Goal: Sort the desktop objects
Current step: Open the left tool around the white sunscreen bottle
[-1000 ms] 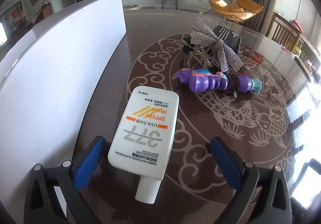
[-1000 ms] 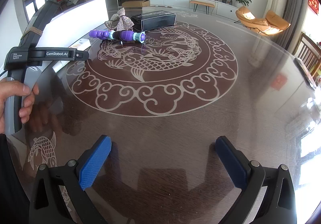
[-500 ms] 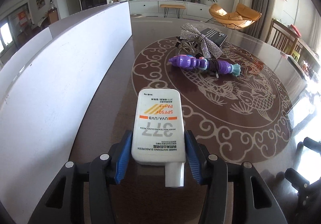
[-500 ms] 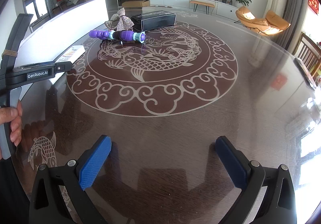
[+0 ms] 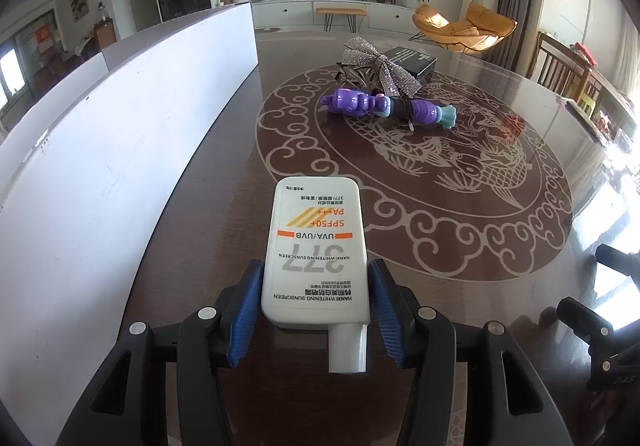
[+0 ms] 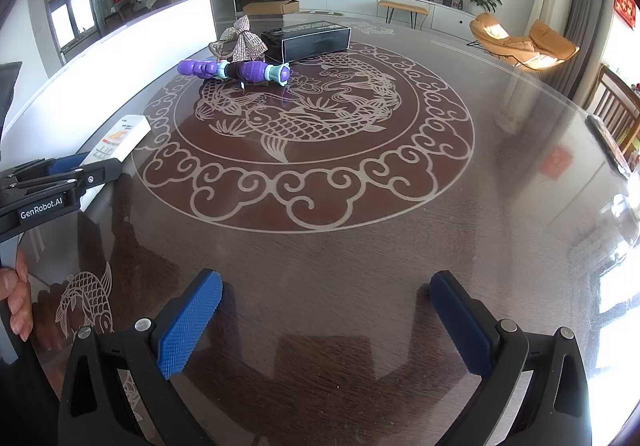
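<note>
- Closest in, right wrist view: right gripper (image 6: pixel 320 310) hanging over bare dark table (image 6: pixel 360 266); blue pads spread wide, nothing between them; released, basically
- Same view, far left edge: fingertips (image 6: pixel 16 298) of the person's hand wrapped on a black handle; the "GenRobot.AI" arm of the left gripper (image 6: pixel 60 182) poking in above them
- Left wrist view, right up front: left gripper (image 5: pixel 315 298) with a white sunscreen bottle (image 5: pixel 316 246) between its blue pads; pads sitting against both long sides of the bottle near the cap end; jaws opening a touch right now, bottle in the grip all the same
- Bottle lying label-up along the gripper's line, cap toward the camera, flat end pointing away; "377", "SPF50+", "UVA/UVB" readable upside down; can't tell if it's resting on the glass or lifted just off it
- Bottle placed at the outer edge of the cloud-scroll ring of the table's fish medallion, near the tall white board (image 5: pixel 100 186) running along the left side
- Further out, on the medallion: purple toy (image 5: pixel 384 108) with a teal end, lying on its side, a dark band round its middle
- Just behind it, touching or nearly: sparkly silver bow (image 5: pixel 372 66)
- Behind the bow: long black box (image 5: pixel 412 60) with white print, lying flat; all three well apart from the bottle
</note>
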### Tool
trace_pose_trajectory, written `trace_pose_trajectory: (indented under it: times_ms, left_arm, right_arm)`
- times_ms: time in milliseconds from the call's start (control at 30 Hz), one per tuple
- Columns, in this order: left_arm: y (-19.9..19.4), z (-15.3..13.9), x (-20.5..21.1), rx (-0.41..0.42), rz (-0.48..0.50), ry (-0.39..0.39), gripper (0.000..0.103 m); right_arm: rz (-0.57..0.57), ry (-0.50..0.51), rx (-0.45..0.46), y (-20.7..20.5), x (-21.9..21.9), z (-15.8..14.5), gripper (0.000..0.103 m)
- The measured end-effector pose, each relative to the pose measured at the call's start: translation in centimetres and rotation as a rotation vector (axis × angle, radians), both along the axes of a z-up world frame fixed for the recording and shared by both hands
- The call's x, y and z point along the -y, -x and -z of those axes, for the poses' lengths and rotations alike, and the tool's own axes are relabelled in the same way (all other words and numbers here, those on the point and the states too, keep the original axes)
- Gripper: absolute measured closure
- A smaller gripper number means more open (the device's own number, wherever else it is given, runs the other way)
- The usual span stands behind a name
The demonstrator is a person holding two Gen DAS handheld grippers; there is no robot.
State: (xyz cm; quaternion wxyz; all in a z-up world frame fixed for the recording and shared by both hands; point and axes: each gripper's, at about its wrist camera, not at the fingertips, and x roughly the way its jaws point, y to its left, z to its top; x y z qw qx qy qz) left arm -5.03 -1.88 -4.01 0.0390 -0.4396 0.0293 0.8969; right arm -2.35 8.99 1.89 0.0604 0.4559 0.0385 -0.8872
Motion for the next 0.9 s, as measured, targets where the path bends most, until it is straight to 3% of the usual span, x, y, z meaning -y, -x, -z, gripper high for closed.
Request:
trace_pose_trajectory:
  times_ms: [67,100,133,567,733,900]
  left_arm:
    - [0.3,0.3,0.5,0.020,-0.031,-0.009,0.024]
    - [0.6,0.6,0.8,0.045,-0.039,-0.020,0.005]
    - [0.7,0.7,0.8,0.053,-0.038,-0.023,0.002]
    - [0.6,0.9,0.8,0.057,-0.031,-0.008,0.000]
    - [0.5,0.9,1.9,0.059,-0.095,-0.015,0.000]
    - [0.2,0.9,2.2,0.059,-0.097,-0.016,0.000]
  right_arm:
    - [0.000,0.000,0.000,0.0,0.0,0.0,0.000]
    - [0.000,0.000,0.000,0.0,0.0,0.0,0.000]
    - [0.000,0.000,0.000,0.0,0.0,0.0,0.000]
    - [0.000,0.000,0.000,0.0,0.0,0.0,0.000]
    - [0.000,0.000,0.000,0.0,0.0,0.0,0.000]
    - [0.000,0.000,0.000,0.0,0.0,0.0,0.000]
